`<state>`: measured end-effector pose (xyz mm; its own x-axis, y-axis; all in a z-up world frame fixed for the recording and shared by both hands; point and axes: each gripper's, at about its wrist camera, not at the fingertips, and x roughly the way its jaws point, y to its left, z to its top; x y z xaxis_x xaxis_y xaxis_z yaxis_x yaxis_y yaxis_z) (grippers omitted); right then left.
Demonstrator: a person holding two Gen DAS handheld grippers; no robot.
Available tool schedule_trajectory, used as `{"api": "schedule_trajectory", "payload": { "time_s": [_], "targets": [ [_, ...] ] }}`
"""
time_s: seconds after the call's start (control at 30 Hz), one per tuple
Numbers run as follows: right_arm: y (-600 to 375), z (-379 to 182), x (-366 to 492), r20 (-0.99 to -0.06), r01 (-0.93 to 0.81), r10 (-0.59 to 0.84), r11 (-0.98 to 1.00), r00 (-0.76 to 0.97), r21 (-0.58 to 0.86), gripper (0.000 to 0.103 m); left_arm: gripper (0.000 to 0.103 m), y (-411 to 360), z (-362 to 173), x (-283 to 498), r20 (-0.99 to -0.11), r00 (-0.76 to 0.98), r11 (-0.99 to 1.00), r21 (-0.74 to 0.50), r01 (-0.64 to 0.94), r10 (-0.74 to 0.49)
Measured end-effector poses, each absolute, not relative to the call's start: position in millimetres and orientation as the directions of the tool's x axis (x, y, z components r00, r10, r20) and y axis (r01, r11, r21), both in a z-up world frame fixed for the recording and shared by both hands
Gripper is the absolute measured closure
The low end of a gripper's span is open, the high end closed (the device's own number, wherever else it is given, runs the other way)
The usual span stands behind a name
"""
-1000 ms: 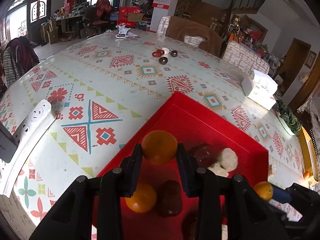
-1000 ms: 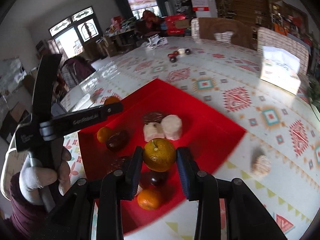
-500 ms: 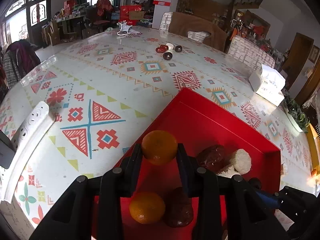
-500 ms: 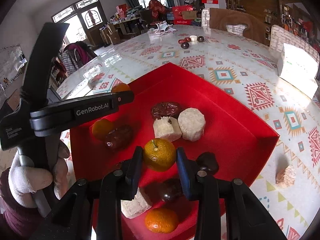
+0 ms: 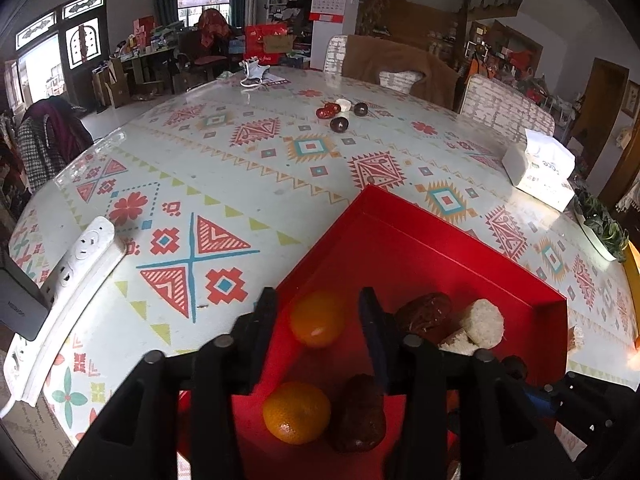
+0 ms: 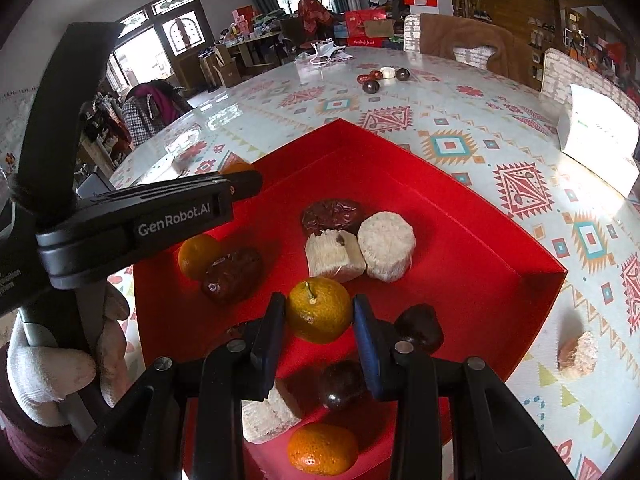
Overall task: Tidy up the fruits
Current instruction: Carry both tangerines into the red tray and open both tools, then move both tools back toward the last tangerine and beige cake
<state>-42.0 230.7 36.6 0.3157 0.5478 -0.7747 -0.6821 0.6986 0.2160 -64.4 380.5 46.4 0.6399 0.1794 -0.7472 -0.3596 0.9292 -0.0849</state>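
A red tray on the patterned table holds oranges, dark dates and pale fruit chunks. My left gripper has opened; an orange sits loose between its fingers over the tray's near-left corner. Below it lie another orange and a date. My right gripper is shut on a yellow-orange mandarin with a stem, above the tray. The left gripper also shows in the right wrist view, at the tray's left edge.
A white power strip lies left of the tray. A tissue box stands at the right. Small dark and red fruits lie far back. A pale chunk lies on the table right of the tray.
My left gripper's fingers have spread apart and the orange has dropped slightly between them. The right gripper has moved further over the tray, still holding its mandarin.
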Motion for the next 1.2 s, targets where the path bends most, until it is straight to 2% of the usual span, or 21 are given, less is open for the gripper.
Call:
{"api": "schedule_trajectory", "payload": {
  "time_s": [0.17,0.3,0.33,0.7,0.8,0.97,1.2],
  "targets": [
    [230,38,-43,-0.770,-0.682,0.552,0.698,0.319,0.218,0.065,0.052,378,51,-67,-0.738,0.646,0.930,-0.071,-0.361,0.194],
    [228,42,-44,-0.759,-0.685,0.563,0.695,0.326,0.221,0.050,0.044,376,56,-71,-0.731,0.653,0.930,-0.070,-0.361,0.198],
    [227,44,-45,-0.756,-0.686,0.565,0.694,0.330,0.219,0.050,0.043,375,57,-71,-0.730,0.654,0.930,-0.070,-0.361,0.199],
    [209,59,-60,-0.735,-0.675,0.572,0.706,0.365,0.214,0.049,0.031,366,90,-97,-0.683,0.703,0.926,-0.107,-0.363,0.197],
    [193,66,-66,-0.719,-0.661,0.576,0.718,0.388,0.219,0.049,0.031,359,102,-106,-0.670,0.721,0.927,-0.135,-0.350,0.175],
    [158,71,-74,-0.703,-0.619,0.575,0.747,0.417,0.244,0.047,0.025,328,121,-119,-0.633,0.763,0.946,-0.152,-0.286,0.128],
    [81,72,-83,-0.697,-0.521,0.522,0.817,0.491,0.245,0.047,0.025,268,128,-119,-0.631,0.774,0.978,-0.116,-0.174,0.063]
  ]
}}
